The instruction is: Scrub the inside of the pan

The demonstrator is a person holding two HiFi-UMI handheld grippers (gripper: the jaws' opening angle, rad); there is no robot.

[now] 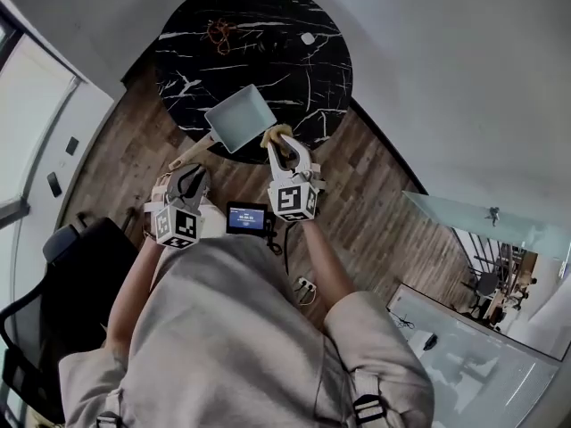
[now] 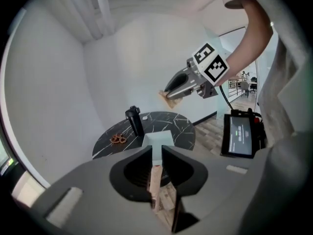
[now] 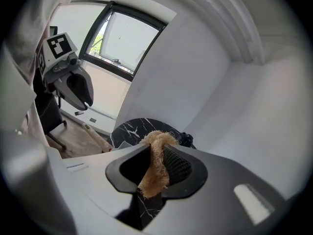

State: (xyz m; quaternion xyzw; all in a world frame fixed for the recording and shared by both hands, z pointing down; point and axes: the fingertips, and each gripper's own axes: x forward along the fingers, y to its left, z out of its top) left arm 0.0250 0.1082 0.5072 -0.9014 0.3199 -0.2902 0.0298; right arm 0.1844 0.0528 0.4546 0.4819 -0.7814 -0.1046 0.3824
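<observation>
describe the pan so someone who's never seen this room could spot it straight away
Find the round black marble-look table on the wood floor; the pan is over its near edge. It is the only square, pale grey-blue thing there, with a light wooden handle running back to the left gripper, unlike the dark bottle and brown bits farther back.

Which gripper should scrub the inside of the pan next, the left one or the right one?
Right. The right gripper is shut on the scrubber and sits right beside the pan. The left gripper has only the pan's wooden handle between its jaws.
</observation>
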